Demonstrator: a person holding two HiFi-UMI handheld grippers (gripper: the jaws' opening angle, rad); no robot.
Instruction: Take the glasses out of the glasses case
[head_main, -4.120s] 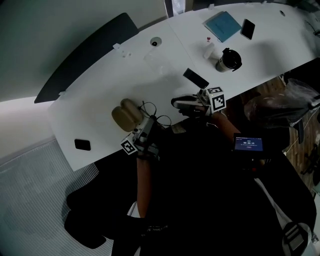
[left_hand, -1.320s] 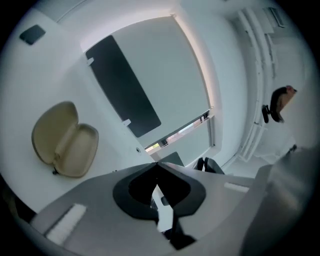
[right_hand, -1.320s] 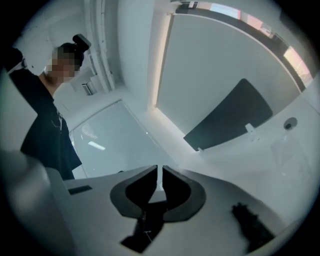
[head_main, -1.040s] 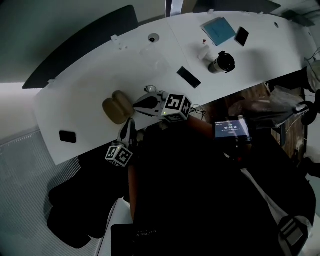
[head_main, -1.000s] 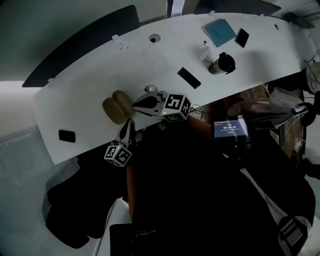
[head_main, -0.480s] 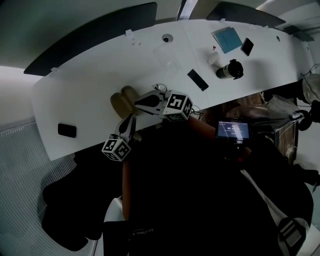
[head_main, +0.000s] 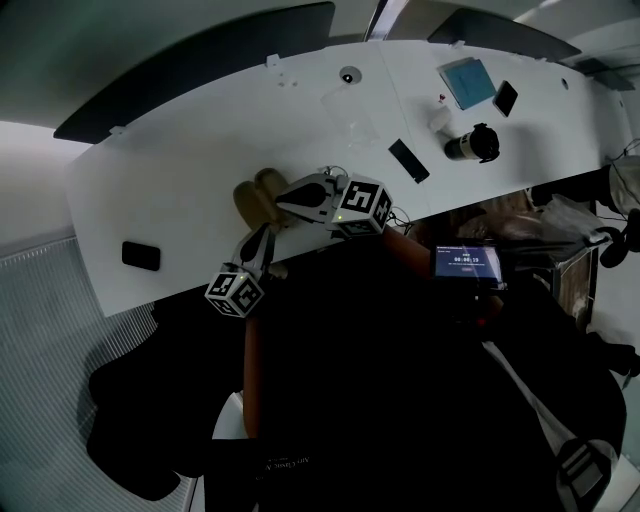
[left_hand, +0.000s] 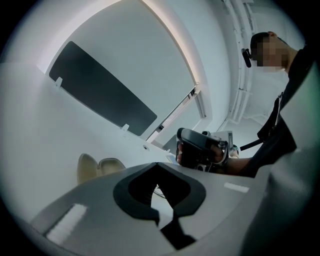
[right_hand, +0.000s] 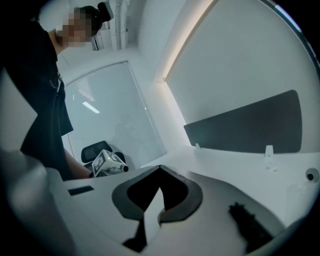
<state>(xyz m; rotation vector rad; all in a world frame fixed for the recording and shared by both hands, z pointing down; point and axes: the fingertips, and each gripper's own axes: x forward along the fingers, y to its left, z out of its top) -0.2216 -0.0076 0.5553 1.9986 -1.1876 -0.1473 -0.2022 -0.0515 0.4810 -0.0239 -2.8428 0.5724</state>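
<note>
A tan glasses case (head_main: 258, 197) is seen on the white table (head_main: 170, 190), near the front edge. It is lying open, with its two halves side by side.

The right gripper (head_main: 288, 198) is held just beside the case, on its right side, and its tip is pointed at the case. The left gripper (head_main: 262, 238) is held near the front of the case and is pointed at it too. Both pairs of jaws are squeezed tight together. Nothing is held in either one.

The glasses cannot be made out inside the case in any view. A thin wiry thing (head_main: 332, 174) is seen on the table just behind the right gripper. It may be the glasses, or it may only be a cord. That cannot be told.

So two stages are fitted by this scene. The glasses may be down in the open case, where they cannot be seen. Or they may be out on the table already, and then the job is done.

Nothing can be picked up while the jaws are squeezed together, so they would have to be opened before anything is grabbed. The case looks small and light, so it could be pushed along the smooth table by a bump.
</note>
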